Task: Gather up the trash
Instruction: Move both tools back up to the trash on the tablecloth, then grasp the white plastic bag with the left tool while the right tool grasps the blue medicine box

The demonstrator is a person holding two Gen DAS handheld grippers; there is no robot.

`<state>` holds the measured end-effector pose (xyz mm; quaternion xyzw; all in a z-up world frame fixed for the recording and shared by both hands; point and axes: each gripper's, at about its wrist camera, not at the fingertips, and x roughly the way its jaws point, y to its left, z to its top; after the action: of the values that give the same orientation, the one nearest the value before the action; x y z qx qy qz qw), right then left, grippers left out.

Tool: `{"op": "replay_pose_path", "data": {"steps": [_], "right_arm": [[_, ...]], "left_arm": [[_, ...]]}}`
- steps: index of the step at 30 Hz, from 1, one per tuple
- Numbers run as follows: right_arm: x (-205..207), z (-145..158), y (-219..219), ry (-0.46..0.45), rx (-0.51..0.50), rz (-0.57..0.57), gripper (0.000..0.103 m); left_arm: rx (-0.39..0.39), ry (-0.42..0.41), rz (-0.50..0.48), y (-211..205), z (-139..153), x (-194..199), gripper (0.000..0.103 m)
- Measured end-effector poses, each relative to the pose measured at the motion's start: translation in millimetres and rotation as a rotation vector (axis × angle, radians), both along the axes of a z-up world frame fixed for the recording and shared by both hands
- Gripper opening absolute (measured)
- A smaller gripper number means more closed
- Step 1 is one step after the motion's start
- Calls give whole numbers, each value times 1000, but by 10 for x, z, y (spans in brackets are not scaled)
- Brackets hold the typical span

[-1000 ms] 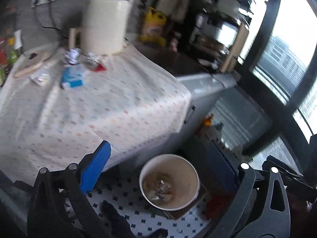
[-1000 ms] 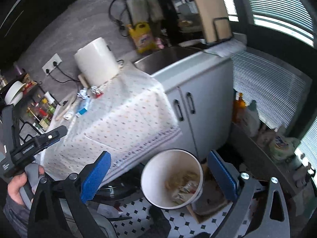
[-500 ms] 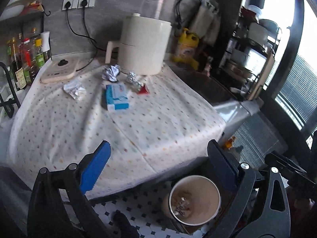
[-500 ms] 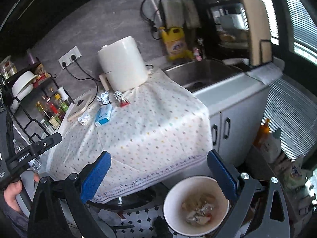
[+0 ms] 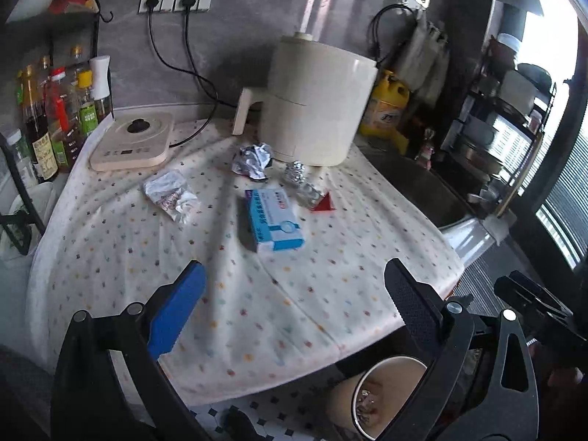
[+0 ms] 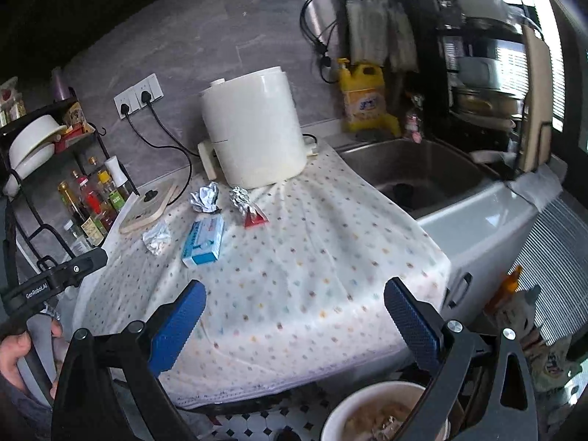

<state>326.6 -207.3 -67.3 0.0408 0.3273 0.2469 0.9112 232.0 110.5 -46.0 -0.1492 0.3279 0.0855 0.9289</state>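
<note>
On the dotted tablecloth (image 5: 257, 294) lie a blue-and-white box (image 5: 273, 223), a crumpled foil wad (image 5: 253, 160), a foil piece with a red wrapper (image 5: 312, 194) and a clear crumpled packet (image 5: 169, 194). The same box (image 6: 204, 240), foil wad (image 6: 204, 197), red wrapper (image 6: 251, 210) and packet (image 6: 157, 237) show in the right wrist view. A white bin (image 5: 382, 398) with trash inside stands on the floor below the table edge, also in the right wrist view (image 6: 371, 415). My left gripper (image 5: 294, 305) and right gripper (image 6: 294, 316) are both open and empty, short of the trash.
A white air fryer (image 5: 312, 103) stands behind the trash. An induction plate (image 5: 132, 141) and bottles (image 5: 55, 110) are at left. A sink (image 6: 415, 172) and yellow detergent jug (image 6: 364, 99) are at right. The left gripper's body (image 6: 47, 286) shows at the right view's left edge.
Both grippers have risen and tilted up from the floor bin toward the tabletop. The bin has slid to the bottom of both views. The trash on the cloth is now nearer.
</note>
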Motion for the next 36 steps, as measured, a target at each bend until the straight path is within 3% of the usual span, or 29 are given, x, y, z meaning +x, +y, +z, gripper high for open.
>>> {"op": "replay_pose_path", "data": {"steps": [9,24,34,36], "right_arm": [[385,-120,683,23,-38,18,95],[772,-386,1434,119,-60,46,95],[951,-502,1664,149,-82,33,95],[991,-524,1755,150,-97,42,95]], "left_arm": [[-40,26,15,594,-279,337,97],[-115,121,106,1622,-795,947,94],[-165,189,165,1943,-1088,1352,77],[-146,216,169,1957,-1148,1429,64]]}}
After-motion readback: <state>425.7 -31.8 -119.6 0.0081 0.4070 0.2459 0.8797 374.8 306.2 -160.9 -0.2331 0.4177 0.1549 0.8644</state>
